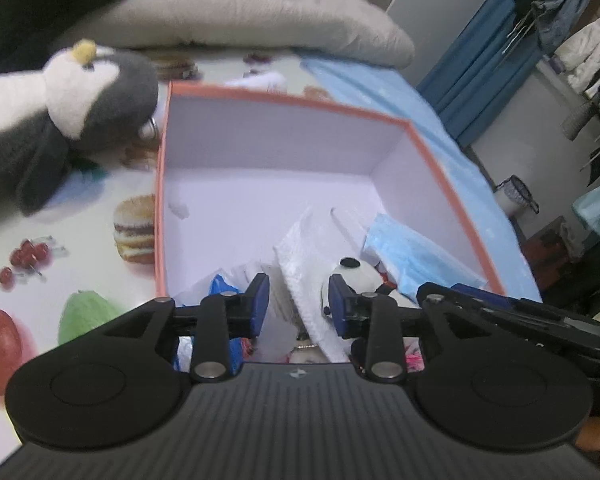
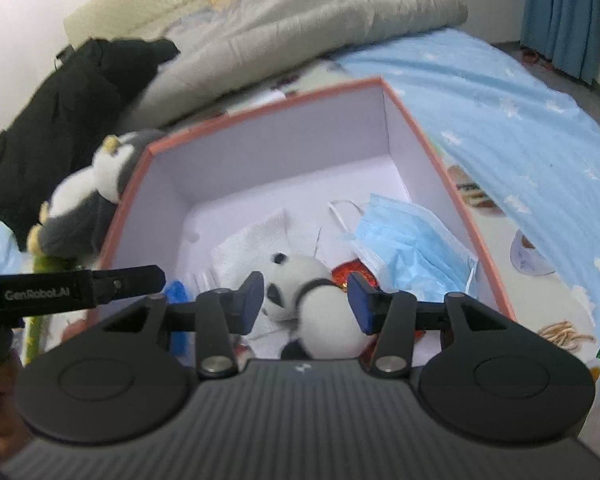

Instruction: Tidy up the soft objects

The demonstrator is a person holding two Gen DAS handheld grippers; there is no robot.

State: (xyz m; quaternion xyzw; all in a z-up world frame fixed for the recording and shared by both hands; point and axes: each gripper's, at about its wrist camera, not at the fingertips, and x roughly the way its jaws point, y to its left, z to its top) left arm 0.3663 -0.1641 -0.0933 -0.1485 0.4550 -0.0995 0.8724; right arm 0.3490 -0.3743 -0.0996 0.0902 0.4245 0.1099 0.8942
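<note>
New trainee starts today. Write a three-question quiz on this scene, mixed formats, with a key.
1. True or false: the penguin plush lies inside the orange-rimmed box.
2. Multiple choice: what sits between the fingers of the right tongs? A) blue face mask B) panda plush C) white tissue
3. Fill in: the blue face mask lies in the box to the ___ of the panda plush, as the right wrist camera shows it.

Key: 1 false, it lies outside, by the box's left wall. 2 B. 3 right.
</note>
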